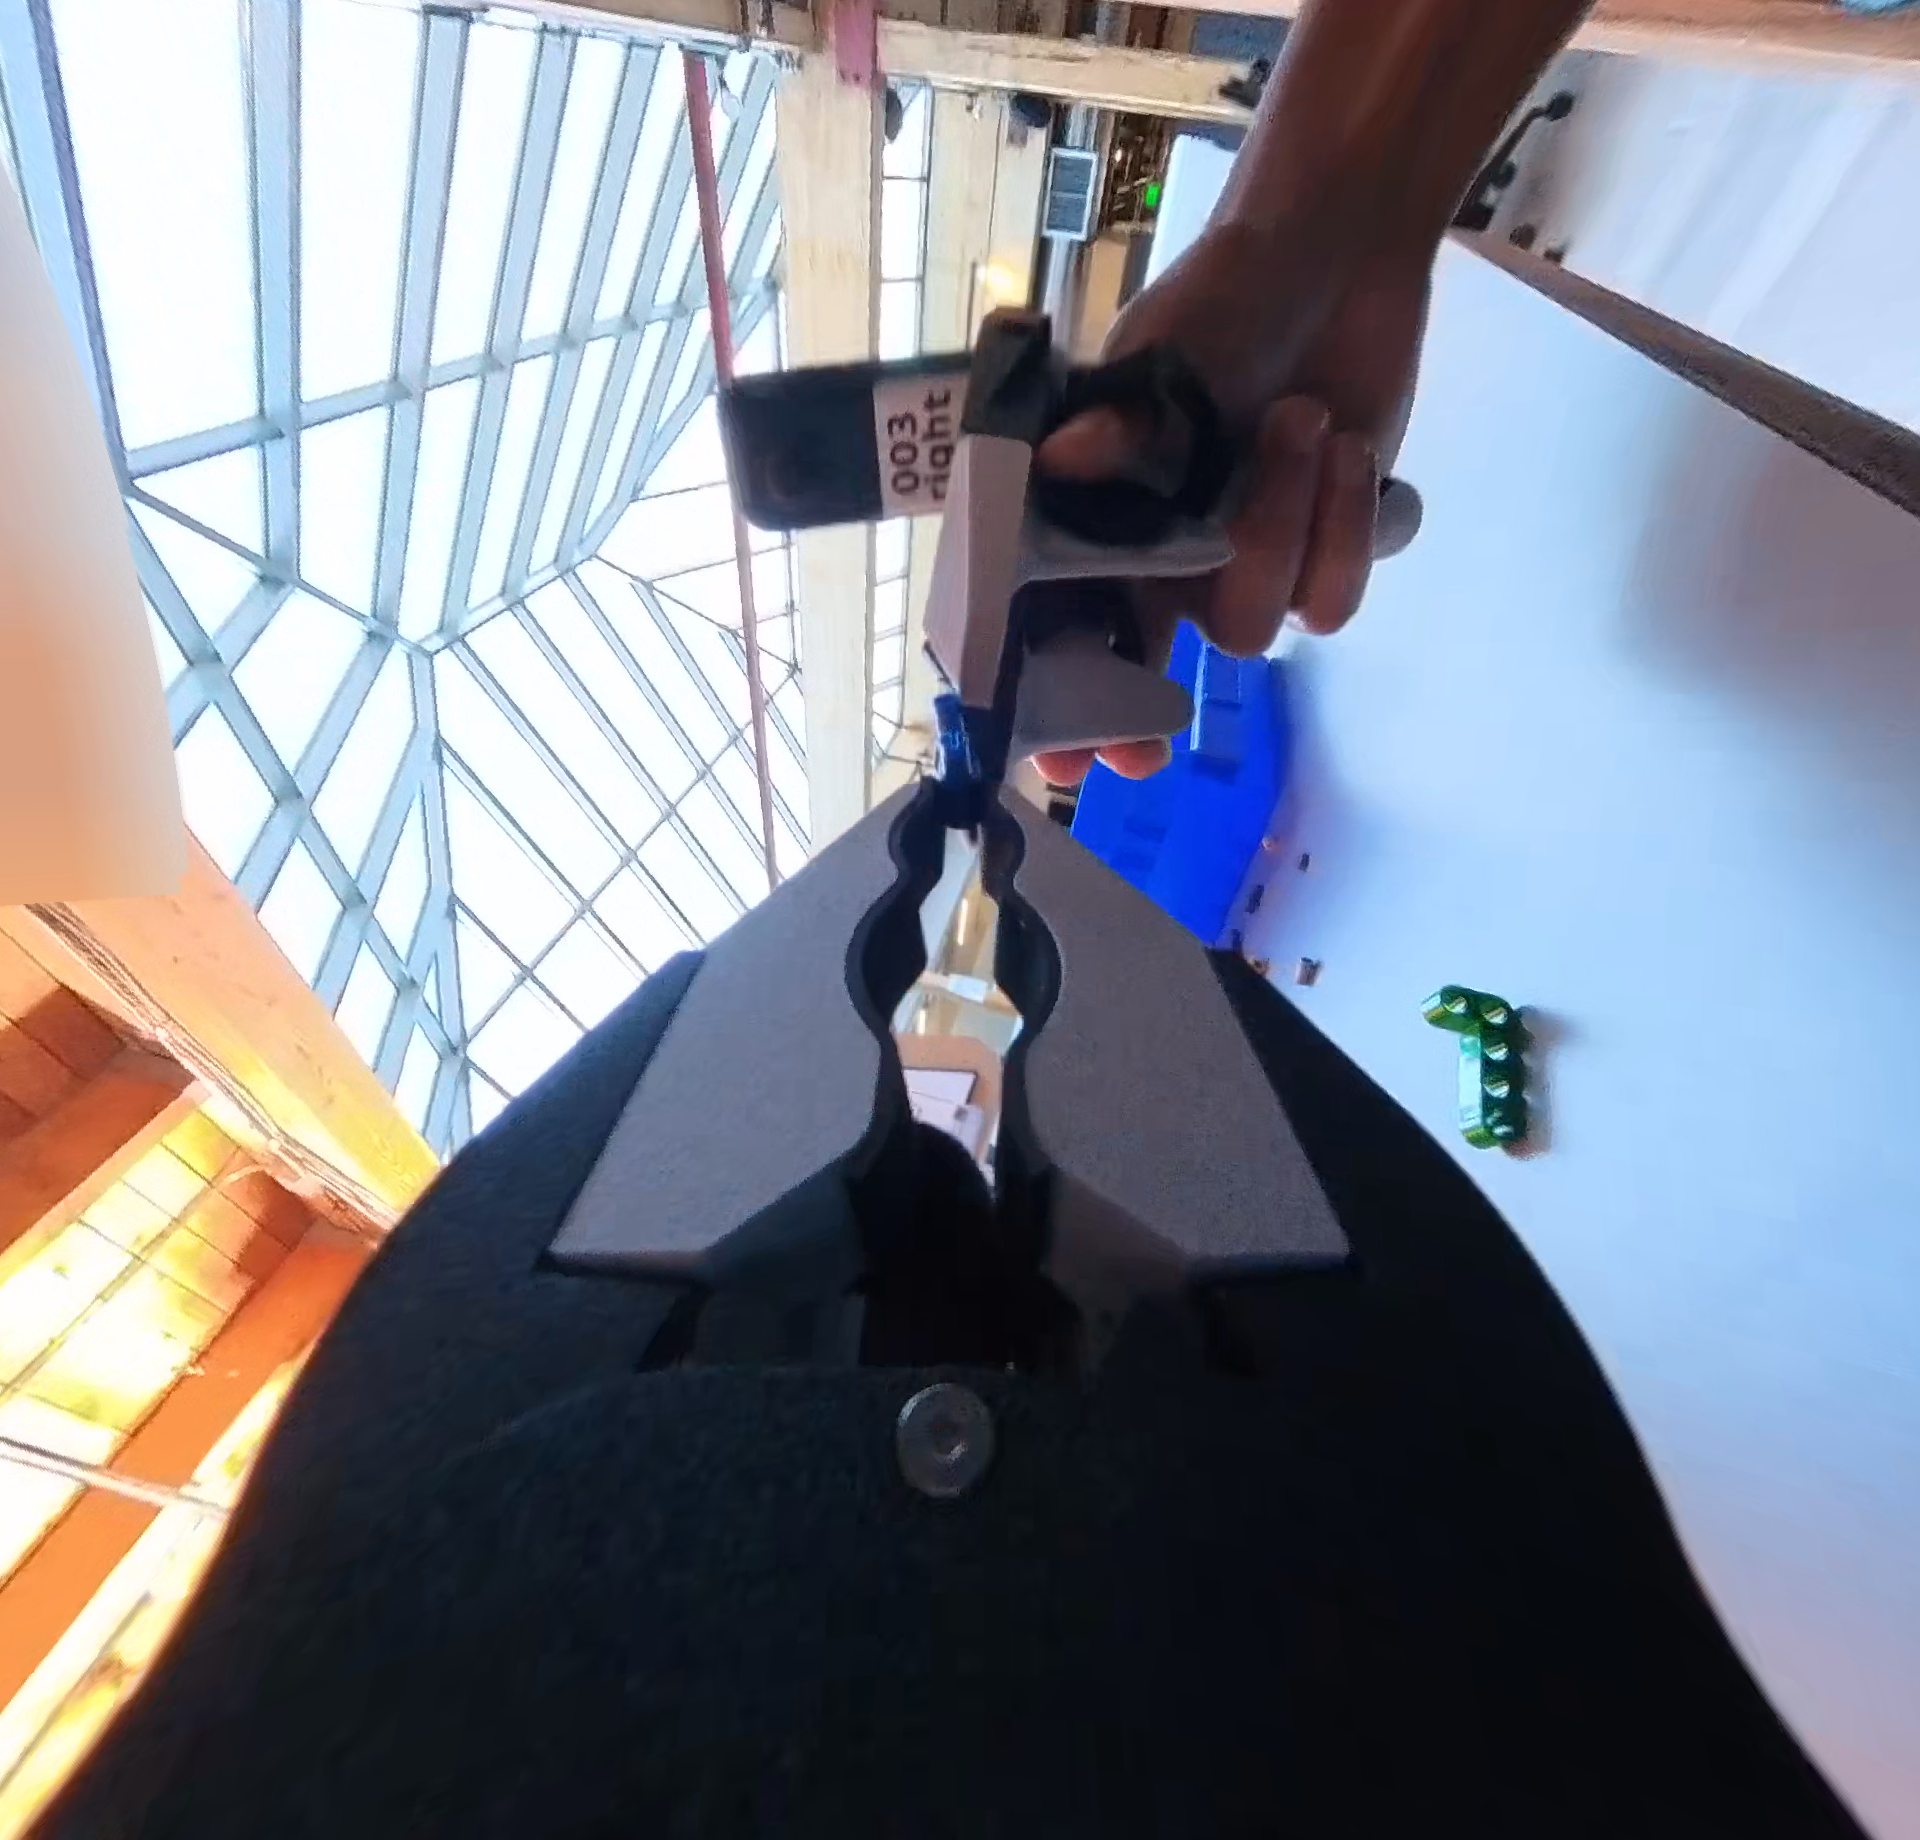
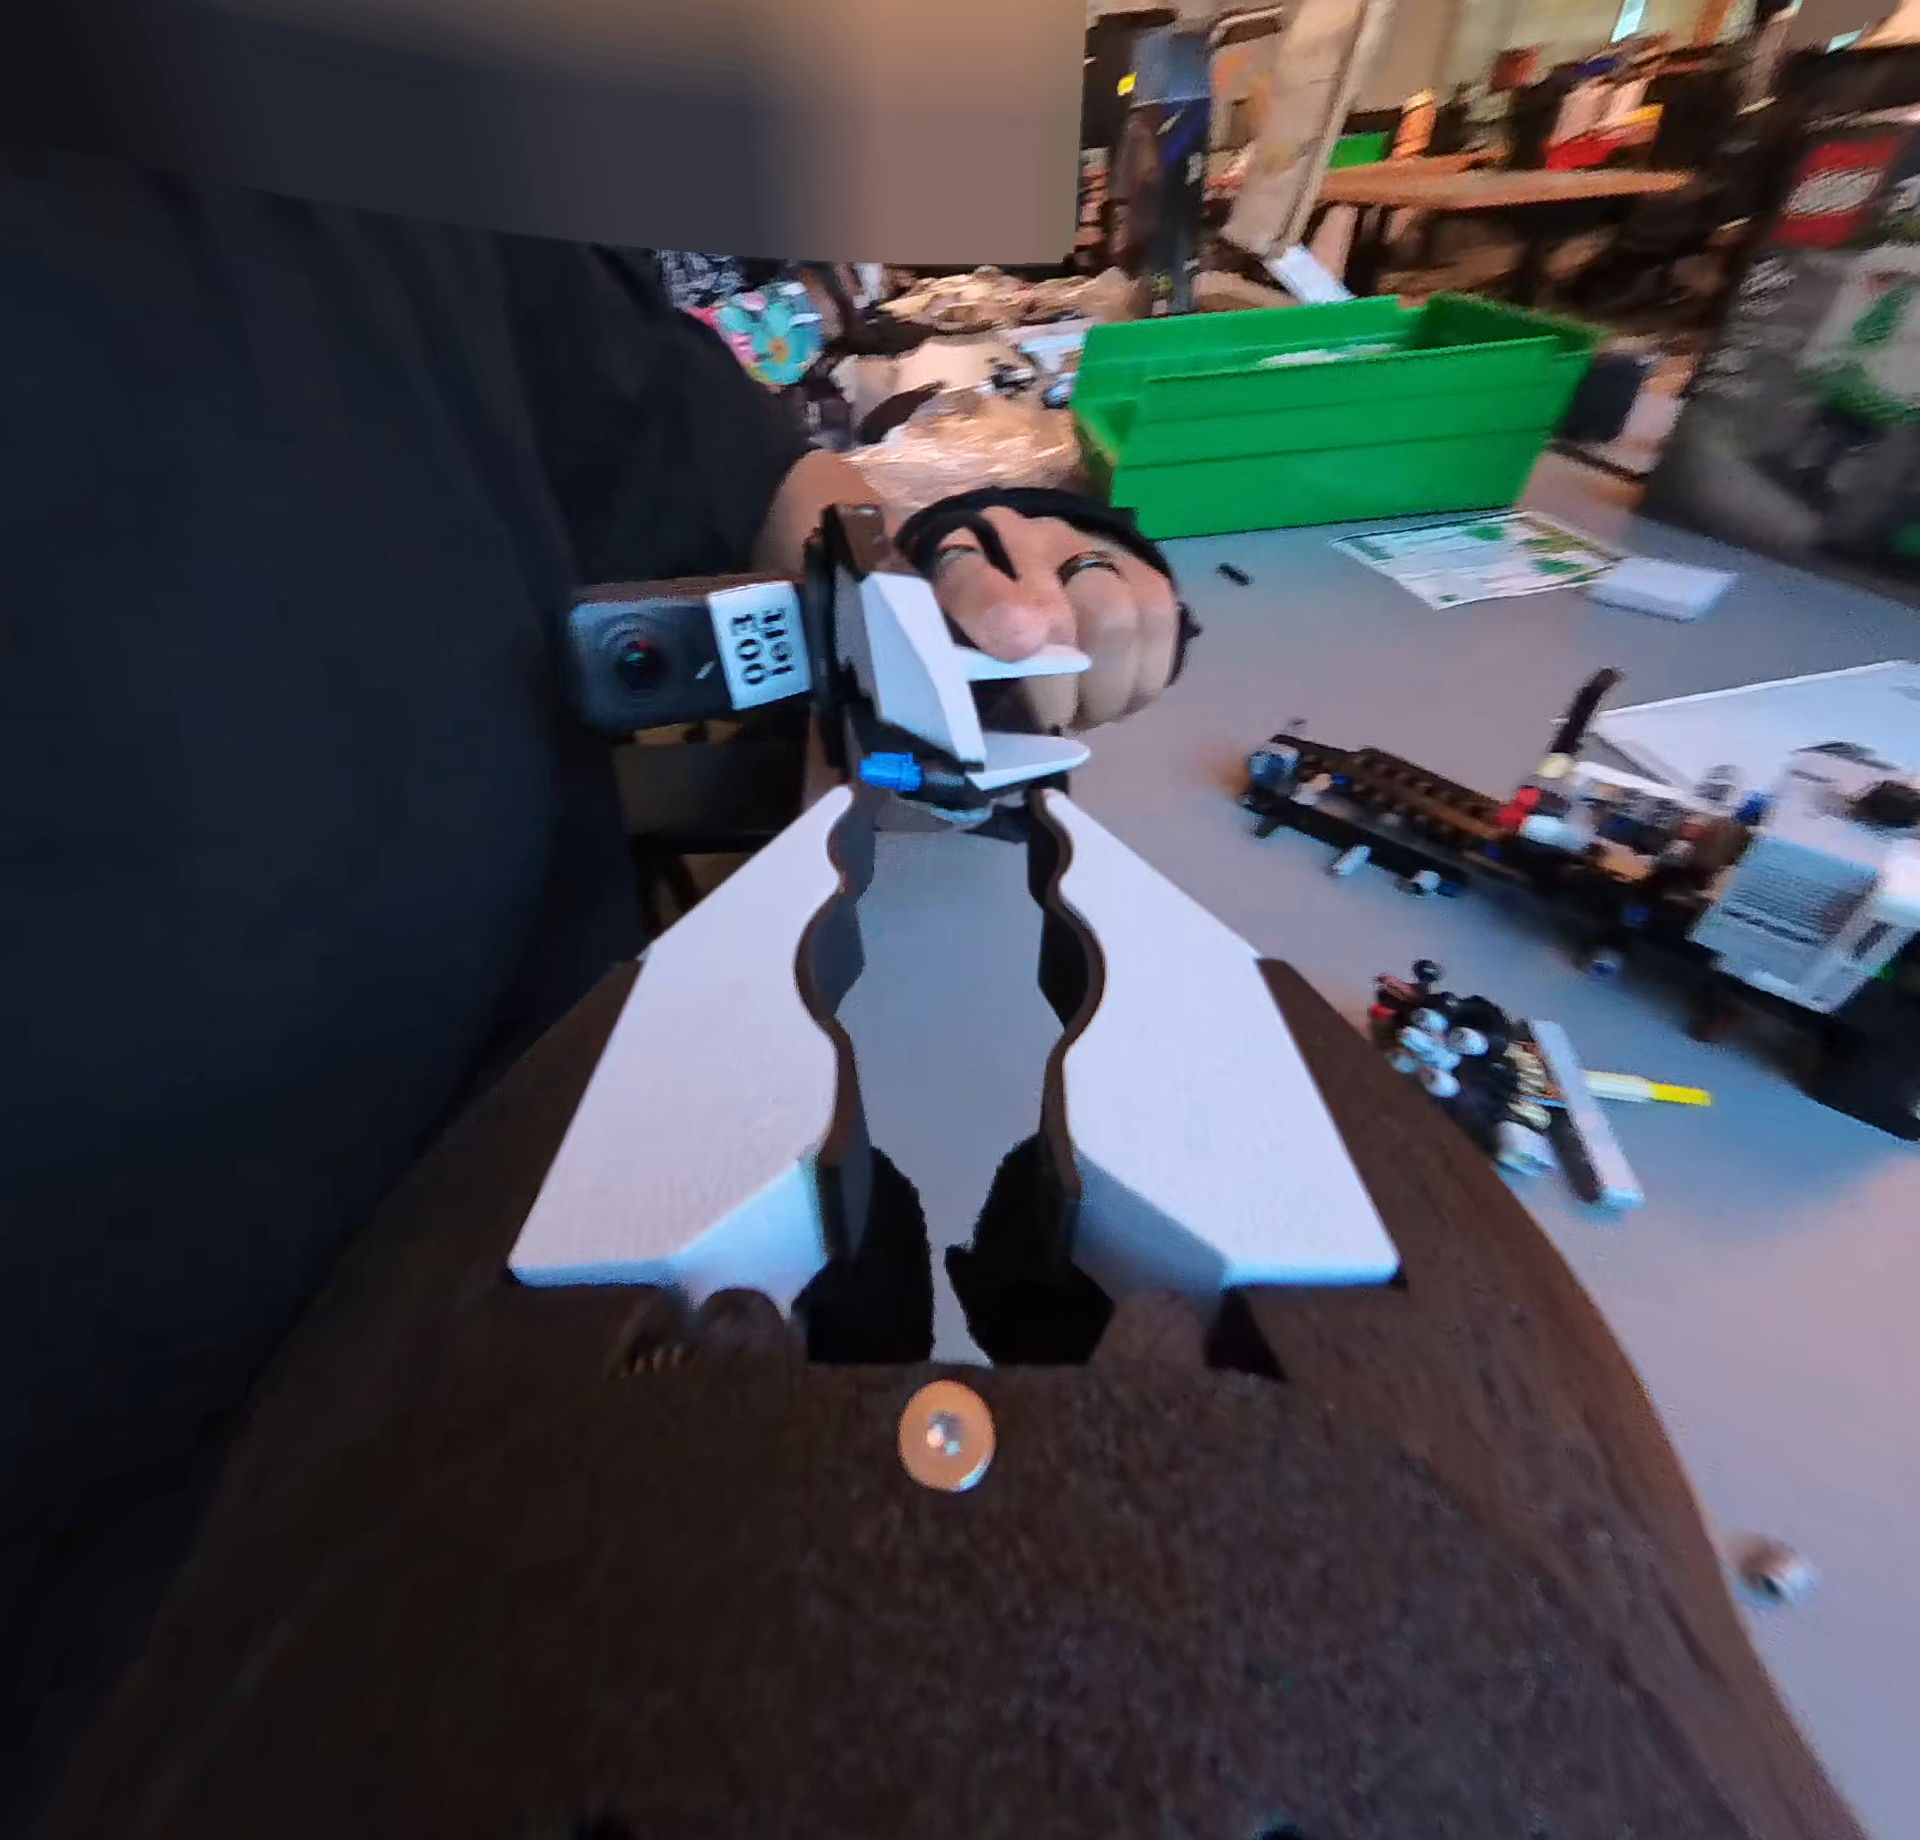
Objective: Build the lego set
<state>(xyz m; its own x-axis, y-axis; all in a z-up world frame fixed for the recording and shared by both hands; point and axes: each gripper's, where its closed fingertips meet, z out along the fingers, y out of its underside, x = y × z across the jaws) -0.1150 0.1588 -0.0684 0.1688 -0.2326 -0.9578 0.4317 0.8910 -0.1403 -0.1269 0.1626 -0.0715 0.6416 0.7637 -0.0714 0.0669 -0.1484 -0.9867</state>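
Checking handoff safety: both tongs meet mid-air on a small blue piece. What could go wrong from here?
1. The blue piece sits only at the very tips of the left tongs, above the table; a slight twist could drop it.
2. The right tongs crowd the same spot; closing misaligned may knock it loose.
3. Dropped, it could vanish among the loose parts.

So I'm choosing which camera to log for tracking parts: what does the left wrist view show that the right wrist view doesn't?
Only the left wrist view shows the green stud piece lying on the white table, the blue bin and the glass roof. Only the right wrist view shows the half-built model, the small black assembly, the green bins and the instruction sheet. Both show the small blue piece where the left gripper and right gripper meet tip to tip.
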